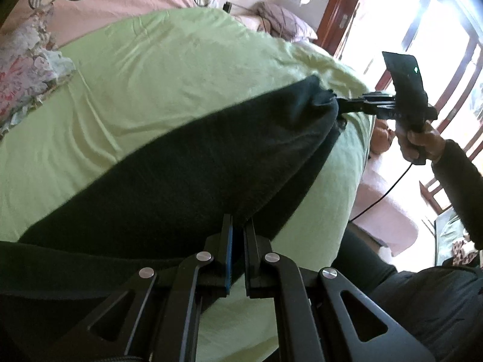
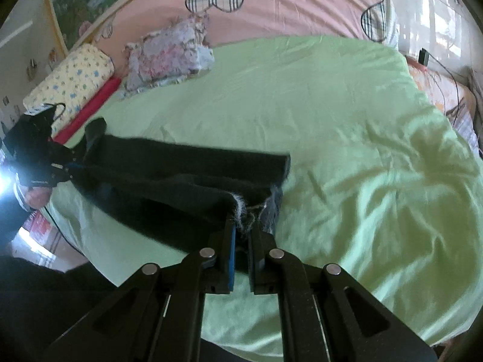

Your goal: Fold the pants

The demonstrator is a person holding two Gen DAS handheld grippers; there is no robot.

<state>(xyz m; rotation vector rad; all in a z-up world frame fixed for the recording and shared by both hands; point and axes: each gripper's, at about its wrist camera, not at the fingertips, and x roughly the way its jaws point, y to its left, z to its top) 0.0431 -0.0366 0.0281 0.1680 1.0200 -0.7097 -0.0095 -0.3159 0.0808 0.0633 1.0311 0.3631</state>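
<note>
**Both tools pinch the pants over the green sheet**

While the black pants stretch across the green sheet on the bed, the left tool has its fingers pressed nearly together on the near edge of the fabric. Over on the far end, the right tool bites a bunched corner of the same garment, the person's hand wrapped around its handle. Switch to the right wrist view and the right tool is nipping a frayed, greyish bit of cloth at the pants end, likely the waistband, though blur makes that hard to call. The left tool shows at the left, gripping the other end. The pants lie doubled lengthwise, partly lifted between the two grips. A floral quilt sits folded near the pink bedcover, well apart from the pants.
</note>
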